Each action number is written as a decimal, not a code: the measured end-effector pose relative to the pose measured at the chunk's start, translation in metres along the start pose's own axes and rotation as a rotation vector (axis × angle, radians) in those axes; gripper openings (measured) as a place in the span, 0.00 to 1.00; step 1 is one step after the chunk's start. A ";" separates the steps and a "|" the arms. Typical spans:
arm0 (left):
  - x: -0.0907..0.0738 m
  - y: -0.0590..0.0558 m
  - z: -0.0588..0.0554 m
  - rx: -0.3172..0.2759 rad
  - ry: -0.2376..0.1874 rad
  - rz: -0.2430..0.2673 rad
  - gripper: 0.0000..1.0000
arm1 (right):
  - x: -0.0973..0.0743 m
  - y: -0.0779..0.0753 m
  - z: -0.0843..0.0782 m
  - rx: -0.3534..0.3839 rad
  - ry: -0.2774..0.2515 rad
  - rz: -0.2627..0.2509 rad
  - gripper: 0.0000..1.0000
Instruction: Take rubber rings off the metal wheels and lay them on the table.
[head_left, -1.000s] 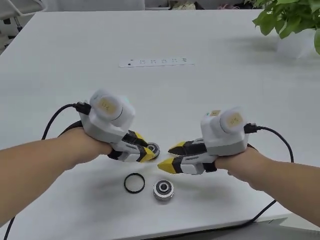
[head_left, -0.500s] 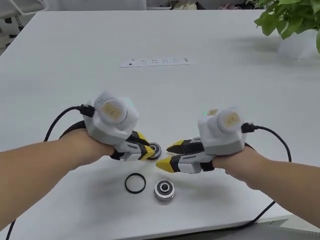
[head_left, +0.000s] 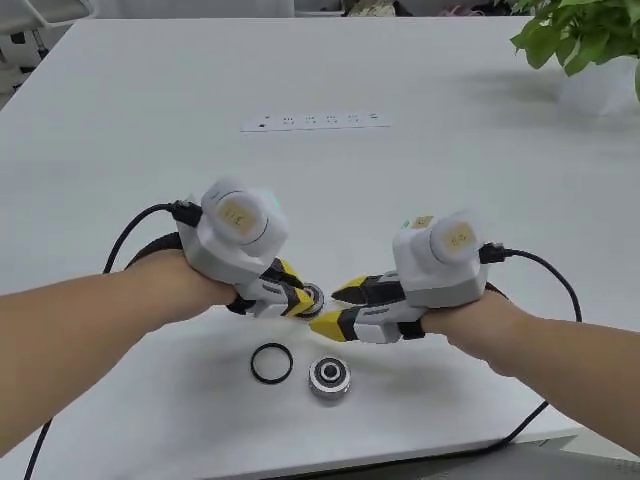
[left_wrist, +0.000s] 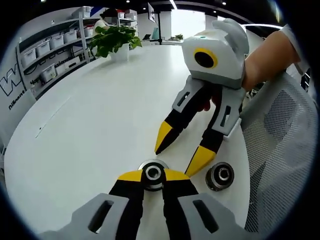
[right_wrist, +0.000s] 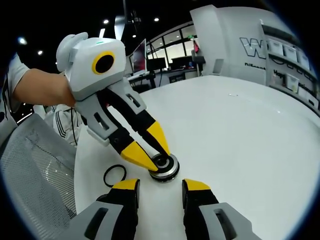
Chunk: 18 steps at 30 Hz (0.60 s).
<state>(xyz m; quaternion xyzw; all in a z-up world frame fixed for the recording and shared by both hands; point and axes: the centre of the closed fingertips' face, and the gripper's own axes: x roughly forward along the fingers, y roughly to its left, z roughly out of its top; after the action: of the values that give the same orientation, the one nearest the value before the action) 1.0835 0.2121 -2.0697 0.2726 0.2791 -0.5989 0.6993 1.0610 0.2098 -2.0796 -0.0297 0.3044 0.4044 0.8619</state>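
Observation:
My left gripper (head_left: 297, 297) is shut on a small metal wheel (head_left: 309, 297) with a dark rim, held just above the table. In the left gripper view the wheel (left_wrist: 152, 171) sits between my yellow tips (left_wrist: 153, 177). My right gripper (head_left: 329, 306) stands open, its tips close to the right of that wheel. In its own view the right gripper (right_wrist: 161, 185) faces the held wheel (right_wrist: 168, 167) and the left gripper (right_wrist: 156, 159). A loose black rubber ring (head_left: 271, 362) lies flat on the table, with a second wheel (head_left: 329, 375) beside it.
A white power strip (head_left: 314, 122) lies mid-table. A potted plant (head_left: 580, 40) stands at the far right corner. Black cables (head_left: 130, 240) trail from both grippers. The table's near edge (head_left: 300, 465) runs just below the ring and second wheel.
The two grippers have drawn closer together. My right gripper's open tips have moved left, up to the wheel in my left gripper. The ring and second wheel stay put.

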 end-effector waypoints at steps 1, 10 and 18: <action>0.000 0.000 0.000 0.001 0.000 -0.005 0.09 | 0.000 -0.001 0.001 0.003 -0.004 -0.002 0.32; -0.002 -0.005 0.000 -0.023 -0.018 -0.010 0.09 | 0.007 0.001 0.006 -0.018 -0.010 -0.003 0.32; -0.002 -0.005 -0.001 -0.036 -0.027 -0.001 0.09 | 0.016 -0.001 0.011 -0.069 -0.012 -0.033 0.31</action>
<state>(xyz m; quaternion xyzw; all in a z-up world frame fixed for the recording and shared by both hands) 1.0781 0.2135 -2.0687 0.2519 0.2805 -0.5978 0.7074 1.0751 0.2233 -2.0802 -0.0620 0.2848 0.4007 0.8686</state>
